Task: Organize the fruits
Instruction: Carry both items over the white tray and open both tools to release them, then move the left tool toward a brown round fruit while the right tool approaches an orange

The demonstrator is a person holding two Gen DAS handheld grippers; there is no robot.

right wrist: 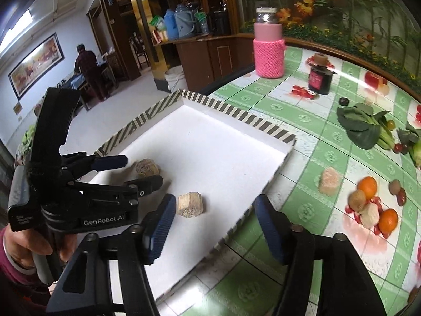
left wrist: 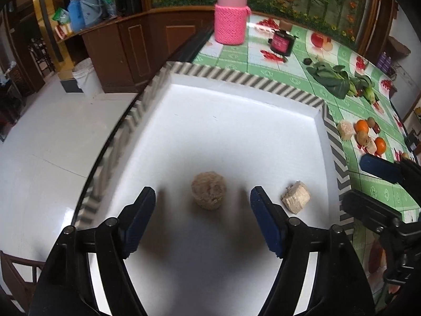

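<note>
Both wrist views close, angled down; left over white tray [left wrist: 236, 121], right beside; tray shared.

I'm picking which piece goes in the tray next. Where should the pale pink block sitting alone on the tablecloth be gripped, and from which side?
Probably from above, jaws across its flat side faces. The pale pink block stands alone on the tablecloth, clear of the tray and the oranges, with free space around it.

White floor [left wrist: 39, 142], dark wooden cabinets [left wrist: 136, 50]
</note>
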